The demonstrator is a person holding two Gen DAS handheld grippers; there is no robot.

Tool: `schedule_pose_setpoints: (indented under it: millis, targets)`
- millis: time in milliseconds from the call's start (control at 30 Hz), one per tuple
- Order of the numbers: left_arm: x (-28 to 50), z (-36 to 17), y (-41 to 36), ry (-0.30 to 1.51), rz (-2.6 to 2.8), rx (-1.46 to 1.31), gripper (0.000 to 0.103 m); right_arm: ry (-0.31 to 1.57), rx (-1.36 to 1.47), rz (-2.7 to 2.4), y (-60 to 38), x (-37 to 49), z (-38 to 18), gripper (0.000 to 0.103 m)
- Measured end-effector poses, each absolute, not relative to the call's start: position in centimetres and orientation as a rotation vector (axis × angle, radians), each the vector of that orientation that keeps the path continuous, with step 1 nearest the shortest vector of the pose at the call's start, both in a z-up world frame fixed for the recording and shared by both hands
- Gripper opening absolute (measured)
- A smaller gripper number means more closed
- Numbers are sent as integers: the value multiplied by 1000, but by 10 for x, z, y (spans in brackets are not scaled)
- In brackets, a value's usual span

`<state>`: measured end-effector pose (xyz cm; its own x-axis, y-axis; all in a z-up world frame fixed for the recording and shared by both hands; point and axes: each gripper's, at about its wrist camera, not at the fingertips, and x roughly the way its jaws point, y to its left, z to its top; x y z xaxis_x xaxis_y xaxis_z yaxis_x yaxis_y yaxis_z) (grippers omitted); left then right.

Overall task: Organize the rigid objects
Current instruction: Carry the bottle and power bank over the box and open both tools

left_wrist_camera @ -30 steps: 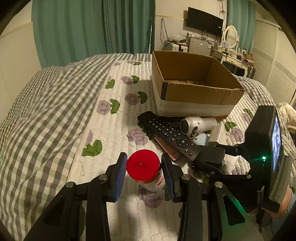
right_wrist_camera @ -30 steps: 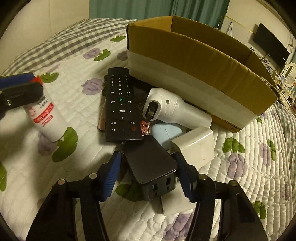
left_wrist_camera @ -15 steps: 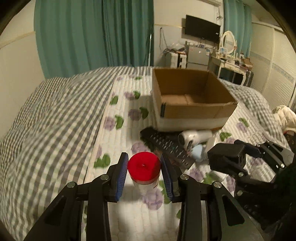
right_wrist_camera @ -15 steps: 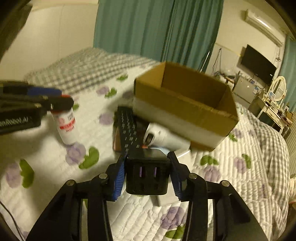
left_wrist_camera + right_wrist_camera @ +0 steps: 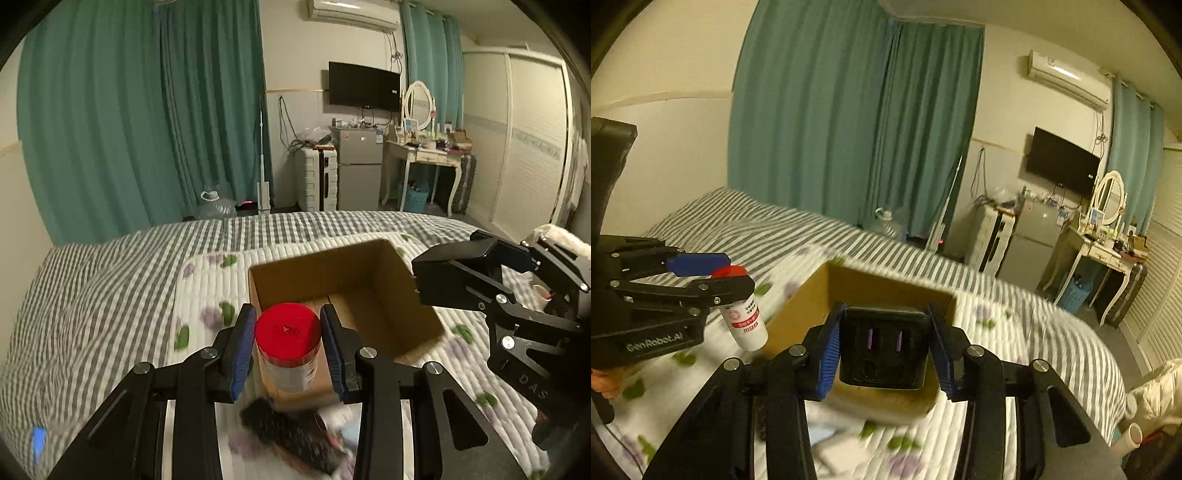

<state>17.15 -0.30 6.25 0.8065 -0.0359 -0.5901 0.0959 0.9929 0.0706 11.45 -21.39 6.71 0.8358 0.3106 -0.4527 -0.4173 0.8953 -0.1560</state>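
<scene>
My left gripper [image 5: 288, 341] is shut on a white bottle with a red cap [image 5: 287, 343] and holds it in the air just in front of the open cardboard box [image 5: 373, 280]. It also shows in the right wrist view [image 5: 744, 321]. My right gripper [image 5: 884, 347] is shut on a black power adapter [image 5: 884, 349], lifted above the near rim of the box [image 5: 798, 317]. The adapter also shows in the left wrist view [image 5: 448, 273], at the box's right side. The box looks empty inside.
A black remote [image 5: 295, 439] and blurred small items lie on the flowered quilt [image 5: 207, 295] below the left gripper. Beyond the bed stand teal curtains [image 5: 147, 129], a small fridge [image 5: 360, 170], a dressing table [image 5: 424, 155] and a wall TV [image 5: 364, 88].
Both grippers have lifted their objects off the quilt and carried them up and forward to the box. The pile with the remote now lies below and behind.
</scene>
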Motion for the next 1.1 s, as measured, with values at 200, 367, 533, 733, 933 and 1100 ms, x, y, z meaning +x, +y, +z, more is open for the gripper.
schedule_pose_setpoints:
  millis: [200, 367, 533, 733, 933, 1100]
  targets:
    - [237, 18, -9, 708, -75, 101, 36, 466, -278, 374, -200, 172, 45, 43]
    - [260, -14, -7, 746, -96, 67, 44, 521, -265, 388, -200, 202, 10, 43]
    - [264, -14, -5, 694, -100, 78, 57, 550, -250, 387, -207, 226, -12, 43]
    - [245, 9, 12, 640, -74, 34, 75, 546, -128, 363, -230, 229, -8, 58]
    - [185, 41, 22, 569, -21, 53, 99, 498, -55, 318, -260, 200, 31, 79]
    - [127, 53, 21, 533, -23, 52, 103, 450, -100, 266, -272, 147, 60, 101]
